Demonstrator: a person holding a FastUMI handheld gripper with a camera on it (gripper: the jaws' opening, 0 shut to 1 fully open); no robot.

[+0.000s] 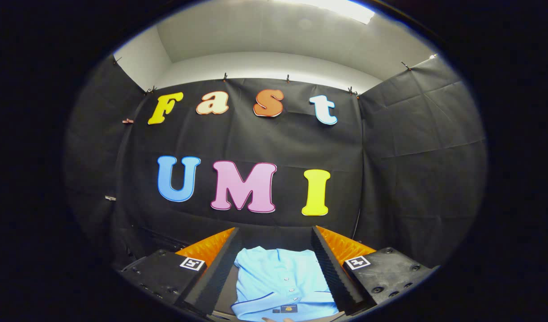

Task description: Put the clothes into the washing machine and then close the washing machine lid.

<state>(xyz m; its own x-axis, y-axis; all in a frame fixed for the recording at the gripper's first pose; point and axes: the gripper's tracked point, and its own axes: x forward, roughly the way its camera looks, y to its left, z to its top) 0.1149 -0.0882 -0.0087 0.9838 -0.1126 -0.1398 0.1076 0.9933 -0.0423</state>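
A light blue folded shirt [280, 279] with a buttoned placket and a collar lies flat on a dark surface, seen between my two fingers. My gripper [276, 237] is open, its fingers wide apart on either side of the shirt and above it, not touching the cloth. The shirt's collar end with a small label is nearest to me, and its far hem reaches almost to the fingertips.
The black cloth wall [256, 143] of the booth stands close behind the shirt and wraps around both sides. A white wall and a ceiling light [341, 9] show above it.
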